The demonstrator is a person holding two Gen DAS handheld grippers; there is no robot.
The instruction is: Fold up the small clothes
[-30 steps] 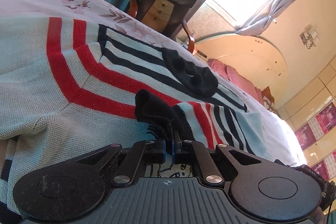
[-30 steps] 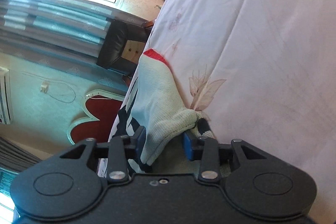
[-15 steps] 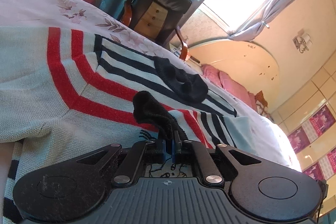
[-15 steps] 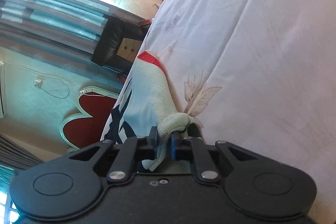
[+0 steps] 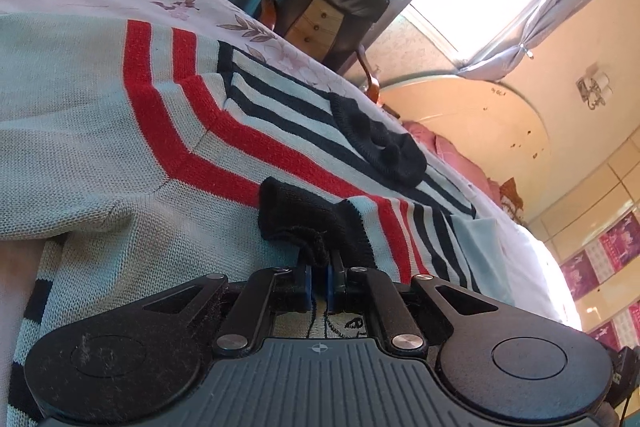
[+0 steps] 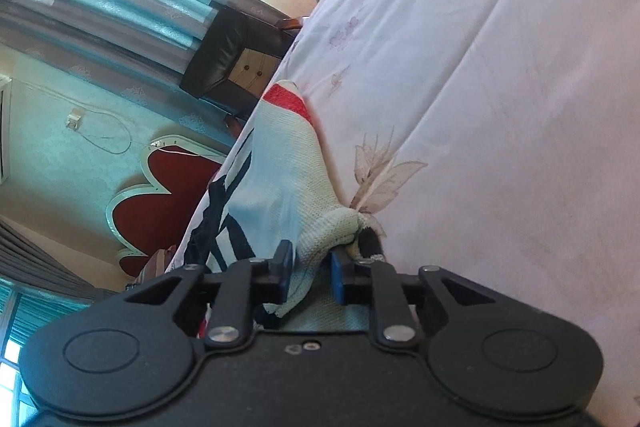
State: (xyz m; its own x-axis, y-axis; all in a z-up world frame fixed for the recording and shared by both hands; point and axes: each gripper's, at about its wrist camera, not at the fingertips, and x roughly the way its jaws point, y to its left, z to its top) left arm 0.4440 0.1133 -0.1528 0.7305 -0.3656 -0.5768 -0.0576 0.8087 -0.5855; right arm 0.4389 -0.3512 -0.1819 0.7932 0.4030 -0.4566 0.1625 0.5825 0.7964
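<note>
A small pale blue knit sweater (image 5: 92, 147) with red and black stripes lies on the bed. My left gripper (image 5: 319, 281) is shut on its black ribbed cuff (image 5: 304, 223), which rests on the sweater's body. Another black cuff (image 5: 380, 143) lies further off on the stripes. In the right wrist view my right gripper (image 6: 310, 279) has its jaws a little apart with a pale fold of the sweater (image 6: 280, 187) still between them. The cloth there bunches up off the sheet.
The bed has a pale pink floral sheet (image 6: 500, 87). A dark leather chair with wooden drawers (image 5: 332, 11) stands beside the bed near the window. A red headboard (image 6: 160, 195) is behind the sweater. Pink pillows (image 5: 452, 151) lie further along the bed.
My right gripper closed on the sweater fold half a second ago and has now opened a little. My left gripper stays shut on the black cuff and has shifted slightly.
</note>
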